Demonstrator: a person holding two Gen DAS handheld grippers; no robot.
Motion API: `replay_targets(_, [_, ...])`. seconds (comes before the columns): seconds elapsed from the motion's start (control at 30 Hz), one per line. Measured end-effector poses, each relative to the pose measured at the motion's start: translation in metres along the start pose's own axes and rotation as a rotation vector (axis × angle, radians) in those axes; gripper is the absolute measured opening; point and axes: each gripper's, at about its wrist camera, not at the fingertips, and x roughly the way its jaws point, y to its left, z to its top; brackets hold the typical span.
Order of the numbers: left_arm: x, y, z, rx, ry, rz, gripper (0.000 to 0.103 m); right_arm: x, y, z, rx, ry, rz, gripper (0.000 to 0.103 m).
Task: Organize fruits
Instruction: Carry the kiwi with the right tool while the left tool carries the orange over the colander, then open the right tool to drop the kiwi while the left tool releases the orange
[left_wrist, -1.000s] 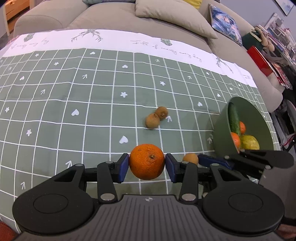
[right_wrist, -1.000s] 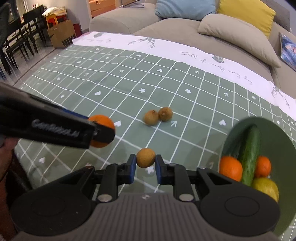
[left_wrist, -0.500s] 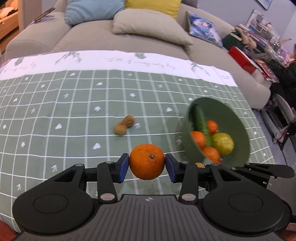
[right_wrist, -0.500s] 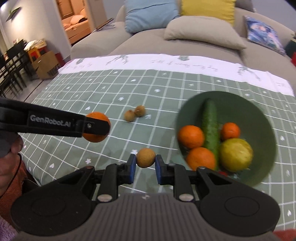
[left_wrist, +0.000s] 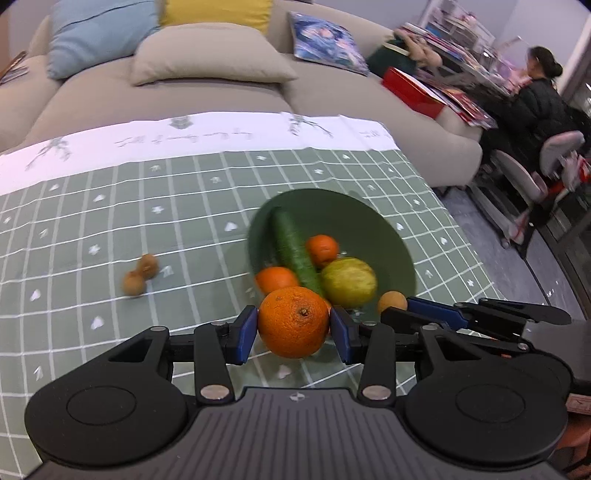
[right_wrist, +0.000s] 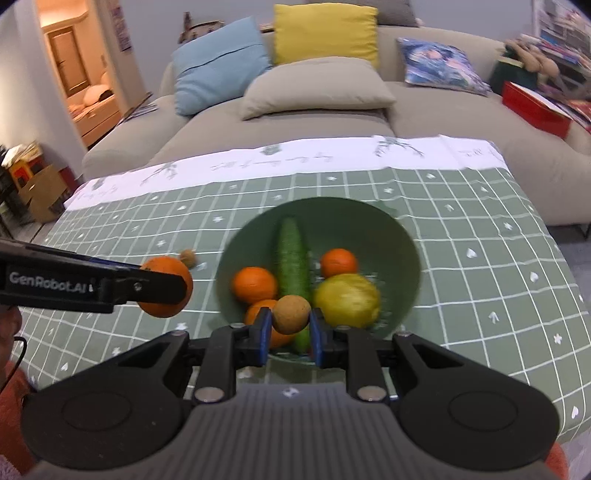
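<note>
We've got the left gripper clamped on an orange, stem end toward the camera; right gripper pinching a small brown fruit — both held above the near rim of the green bowl. Cucumber inside, long axis near-to-far.

Soft indoor light, fisheye bending, seemingly motion-blurred

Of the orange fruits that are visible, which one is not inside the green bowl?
The large orange held in the left gripper. It hangs over the tablecloth at the bowl's near edge, while three smaller orange fruits lie inside beside the cucumber.
</note>
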Motion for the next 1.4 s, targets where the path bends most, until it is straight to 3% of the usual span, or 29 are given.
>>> replay_targets(0.27, [0.035,-0.012,0.011,0.006,0.067,-0.013,0.048,0.021,-0.016,0.000,0.019,0.030,-0.010,0.018])
replay_targets(0.5, [0.063,-0.012,0.020,-0.059,0.137,-0.069,0.048,0.042,-0.021,0.003,-0.004,0.088,-0.006,0.018])
replay_targets(0.77, [0.090,-0.026,0.024,-0.008,0.213,-0.084,0.048,0.061,-0.026,0.001,-0.027,0.144,-0.010,0.018])
replay_targets(0.97, [0.092,-0.022,0.027,-0.041,0.222,-0.102,0.049,0.066,-0.029,0.002,-0.027,0.159,0.000,0.018])
replay_targets(1.1, [0.089,-0.017,0.029,-0.059,0.216,-0.110,0.060,0.065,-0.029,0.004,-0.028,0.161,-0.011,0.015])
replay_targets(1.3, [0.075,-0.008,0.033,-0.092,0.164,-0.122,0.062,0.060,-0.033,0.007,-0.045,0.165,-0.028,0.012])
replay_targets(1.4, [0.065,-0.001,0.032,-0.088,0.133,-0.093,0.061,0.059,-0.035,0.010,-0.050,0.167,-0.039,0.012])
